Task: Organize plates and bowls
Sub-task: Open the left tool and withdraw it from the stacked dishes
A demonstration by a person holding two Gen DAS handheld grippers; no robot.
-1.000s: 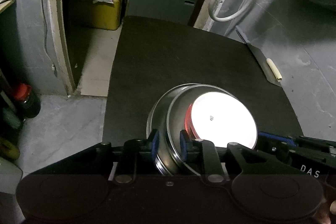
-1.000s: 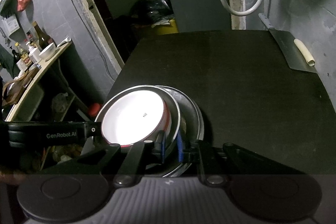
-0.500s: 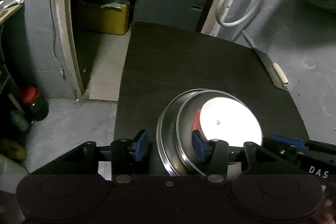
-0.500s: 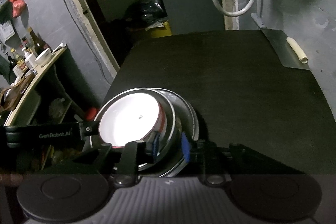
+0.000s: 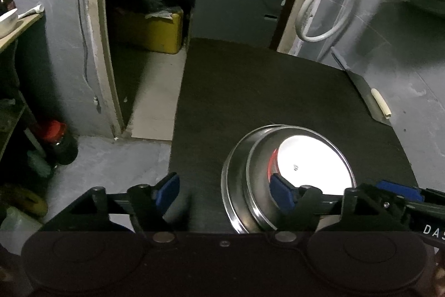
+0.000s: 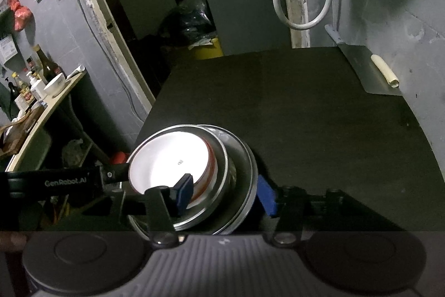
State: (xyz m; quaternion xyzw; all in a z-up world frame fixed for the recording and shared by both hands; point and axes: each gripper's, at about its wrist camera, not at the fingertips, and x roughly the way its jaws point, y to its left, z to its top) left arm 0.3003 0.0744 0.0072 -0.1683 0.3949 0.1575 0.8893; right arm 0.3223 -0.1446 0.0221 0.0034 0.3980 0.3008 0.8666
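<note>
Since a second ago both my tongs have let go of the metal rims and their jaws are opening. My left tongs (image 5: 224, 192) stand wide, with the rims of the two steel bowls (image 5: 236, 185) between the pads but not pressed. My right tongs (image 6: 226, 194) are about half open around the opposite rims, not pressing. The white bowl (image 6: 169, 160) with a red band sits nested inside the steel ones, on the near left part of the dark bench (image 6: 306, 116).
</note>
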